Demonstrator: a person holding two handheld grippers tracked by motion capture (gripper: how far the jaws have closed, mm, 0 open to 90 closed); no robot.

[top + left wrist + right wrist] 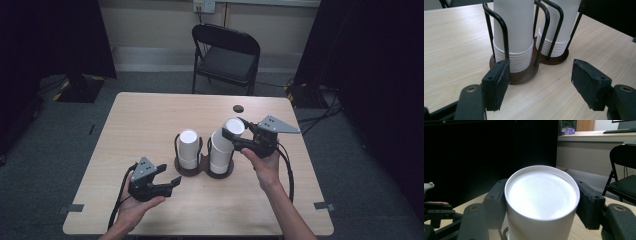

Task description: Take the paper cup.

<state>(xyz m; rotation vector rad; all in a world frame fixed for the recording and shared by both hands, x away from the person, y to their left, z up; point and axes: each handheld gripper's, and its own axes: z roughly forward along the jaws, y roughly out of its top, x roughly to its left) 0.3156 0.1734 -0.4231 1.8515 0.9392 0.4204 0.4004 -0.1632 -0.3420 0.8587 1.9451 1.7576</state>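
The right gripper (235, 134) is clamped on the top paper cup (233, 126) of the right-hand stack (220, 152), tilting it off toward one o'clock. These cups look light and thin-walled, likely to crush under a hard squeeze and to cling to the cup beneath, so a gentle hold on the sidewall just under the upturned base seems best. Both stacks sit in a wire holder (524, 75) at the worktop's (150, 115) centre. The left gripper (167, 181), at seven o'clock of the holder, stands with jaws apart, holding nothing.
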